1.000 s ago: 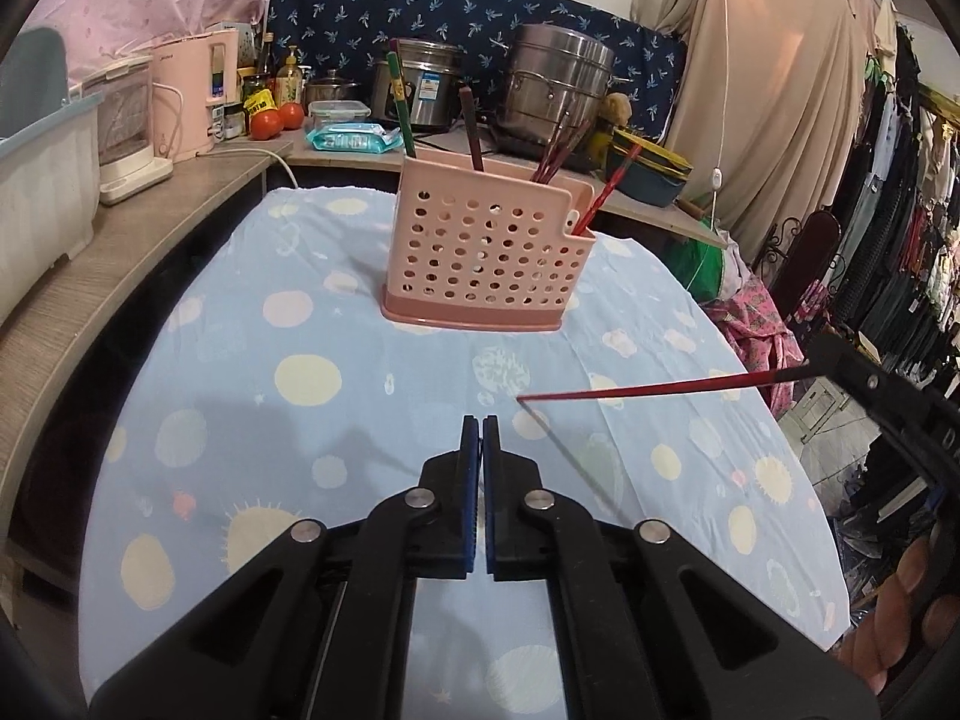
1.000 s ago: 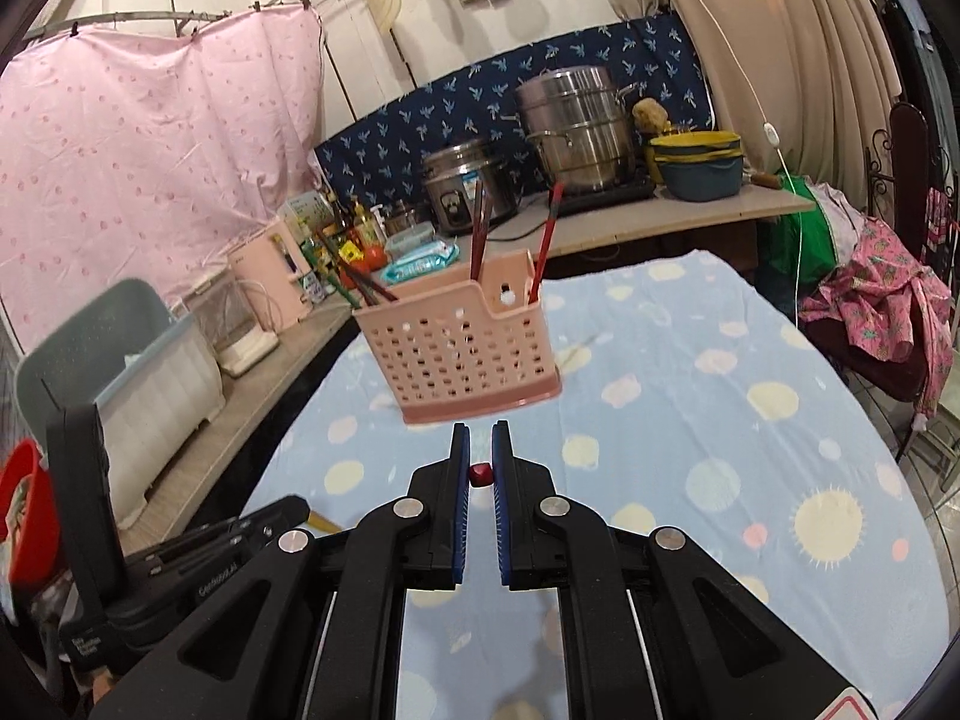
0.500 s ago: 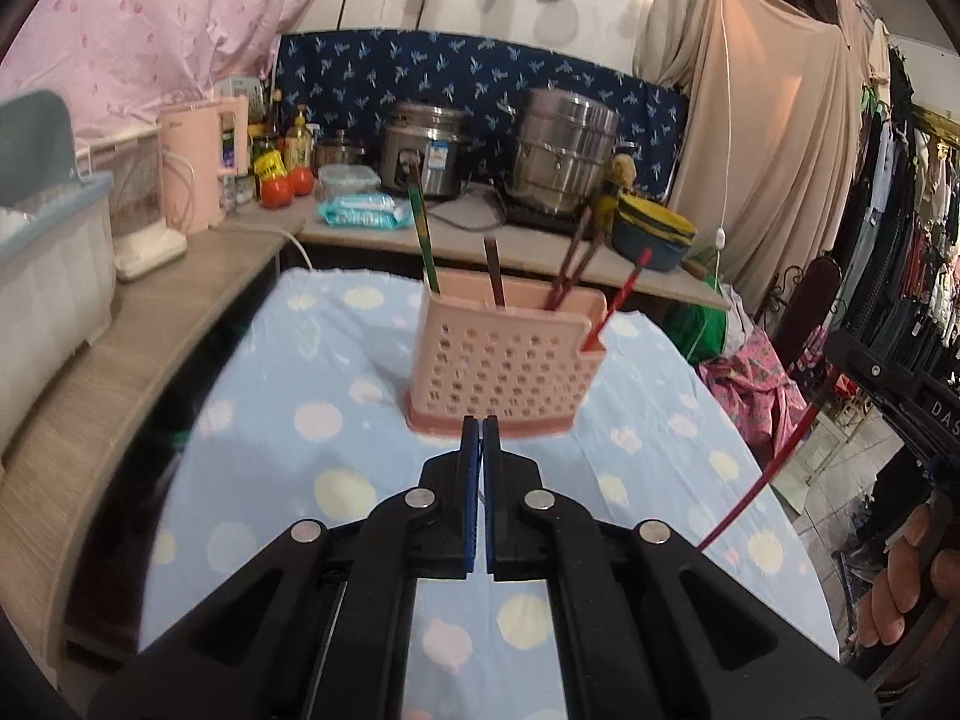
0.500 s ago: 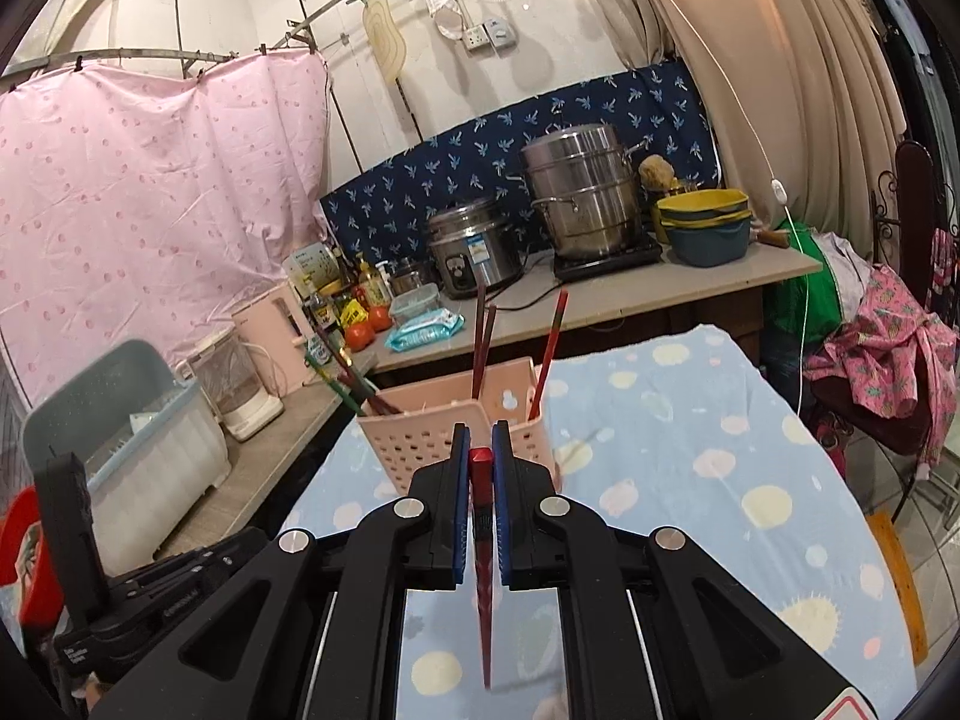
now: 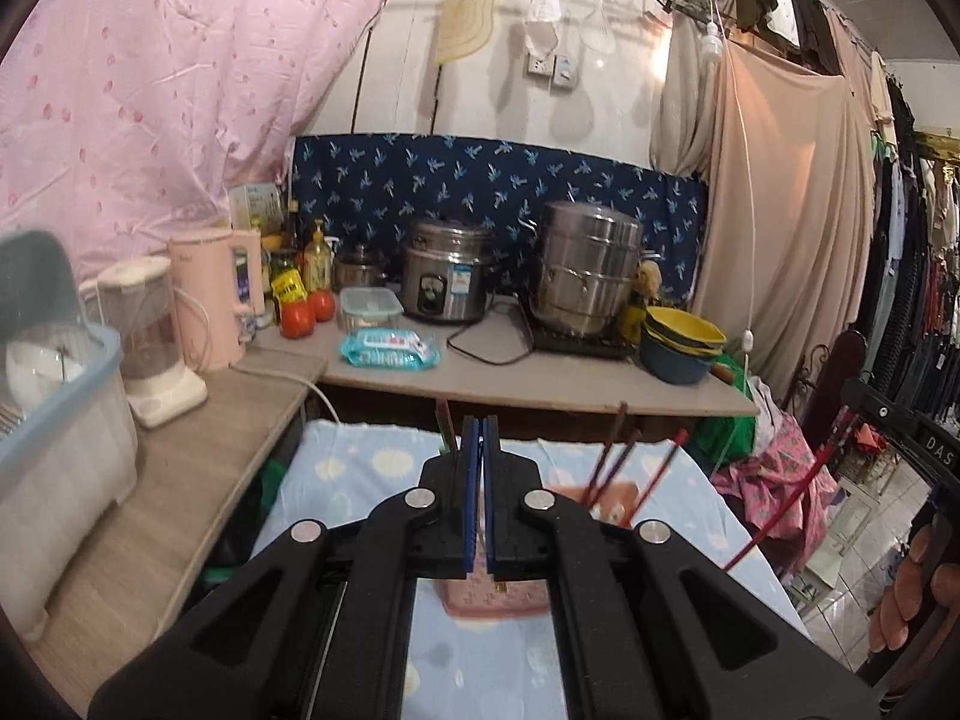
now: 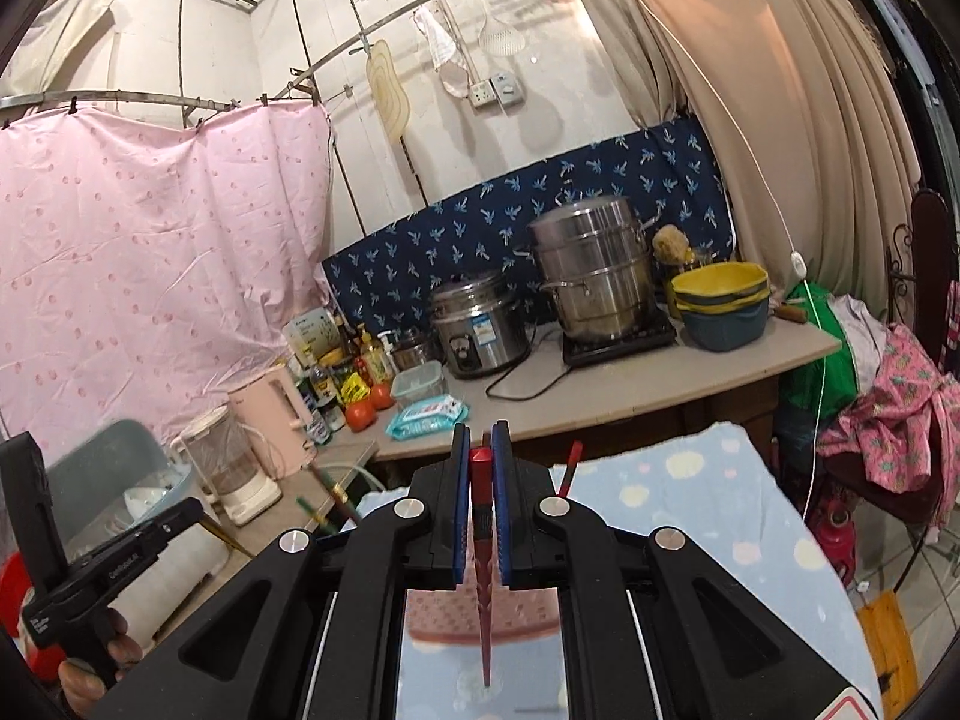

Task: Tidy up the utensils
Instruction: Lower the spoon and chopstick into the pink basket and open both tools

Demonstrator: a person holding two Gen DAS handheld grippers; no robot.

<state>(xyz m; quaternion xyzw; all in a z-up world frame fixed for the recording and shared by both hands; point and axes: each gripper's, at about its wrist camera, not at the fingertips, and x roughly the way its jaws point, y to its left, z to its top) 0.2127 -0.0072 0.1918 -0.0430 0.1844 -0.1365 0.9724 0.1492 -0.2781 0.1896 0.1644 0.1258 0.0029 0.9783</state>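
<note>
**Red chopstick held above the caddy**

Your right hand-held gripper [image 6: 479, 450] is clenched on a slim red chopstick [image 6: 483, 588] hanging tip-down at 6 o'clock over the pink perforated caddy [image 6: 480, 615]. Your left hand-held gripper [image 5: 479, 438] is clamped empty. A dotted blue cloth [image 6: 708, 516] covers the counter; steel pots [image 6: 591, 276] stand at 12 o'clock.

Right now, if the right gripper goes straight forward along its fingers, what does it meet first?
Probably the pink utensil basket, which sits just beyond and below the right gripper. The gripper holds a red chopstick whose tip hangs down in front. Depth is unclear, so it might pass over the basket toward the counter.
</note>
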